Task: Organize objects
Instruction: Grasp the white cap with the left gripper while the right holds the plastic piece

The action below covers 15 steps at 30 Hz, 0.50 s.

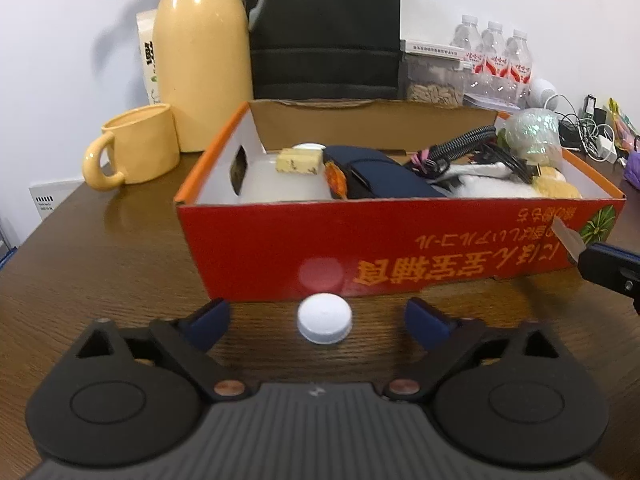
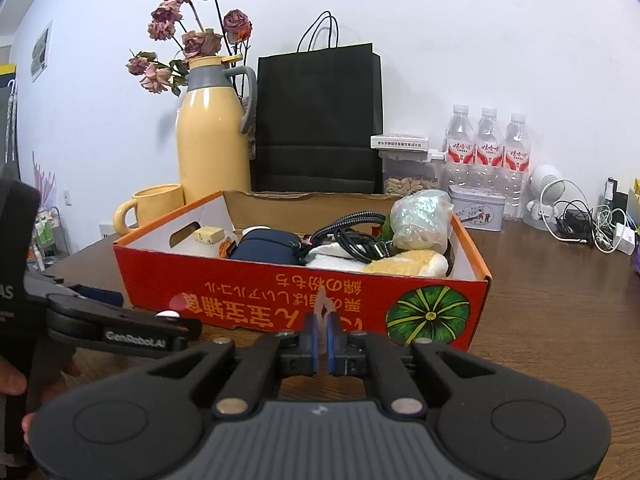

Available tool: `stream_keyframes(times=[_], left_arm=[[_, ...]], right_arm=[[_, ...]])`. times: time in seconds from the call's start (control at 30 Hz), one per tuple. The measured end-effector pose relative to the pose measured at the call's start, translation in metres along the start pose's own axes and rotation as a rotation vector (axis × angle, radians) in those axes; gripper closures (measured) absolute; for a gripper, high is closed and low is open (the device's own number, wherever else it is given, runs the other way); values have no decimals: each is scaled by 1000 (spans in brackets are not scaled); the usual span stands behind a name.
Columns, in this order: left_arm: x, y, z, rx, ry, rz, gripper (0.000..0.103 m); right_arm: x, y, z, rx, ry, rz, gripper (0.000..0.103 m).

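Note:
A red cardboard box (image 1: 360, 240) stands on the brown table, holding a navy pouch (image 1: 384, 176), a black cable (image 1: 460, 146), plush toys and a white container. A small white round cap (image 1: 325, 318) lies on the table just in front of the box, between the wide-open fingers of my left gripper (image 1: 318, 322). My right gripper (image 2: 322, 344) is shut on a small translucent plastic piece (image 2: 322, 308) and holds it before the box's front wall (image 2: 280, 300). That piece also shows at the right edge of the left wrist view (image 1: 568, 238).
A yellow mug (image 1: 134, 150) and a yellow thermos (image 1: 200, 56) stand left of the box. A black paper bag (image 2: 318, 120), a clear jar, water bottles (image 2: 488, 148), a tin and tangled chargers (image 2: 592, 228) line the wall behind and to the right.

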<state>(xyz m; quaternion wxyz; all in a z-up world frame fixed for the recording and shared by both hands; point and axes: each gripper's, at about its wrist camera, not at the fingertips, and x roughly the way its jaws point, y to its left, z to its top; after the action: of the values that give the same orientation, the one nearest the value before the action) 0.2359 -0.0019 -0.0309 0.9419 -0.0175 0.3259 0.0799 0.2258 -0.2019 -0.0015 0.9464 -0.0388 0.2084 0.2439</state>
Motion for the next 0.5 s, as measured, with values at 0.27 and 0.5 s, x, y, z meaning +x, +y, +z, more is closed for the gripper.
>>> stream_keyframes(times=[0.27, 0.5], left_arm=[[-5, -2, -1, -21, -5, -33, 72], [-13, -2, -3, -35, -28, -59, 74]], right_arm=[[-1, 3, 0, -8, -3, -1, 99], [-1, 5, -1, -13, -2, -3, 99]])
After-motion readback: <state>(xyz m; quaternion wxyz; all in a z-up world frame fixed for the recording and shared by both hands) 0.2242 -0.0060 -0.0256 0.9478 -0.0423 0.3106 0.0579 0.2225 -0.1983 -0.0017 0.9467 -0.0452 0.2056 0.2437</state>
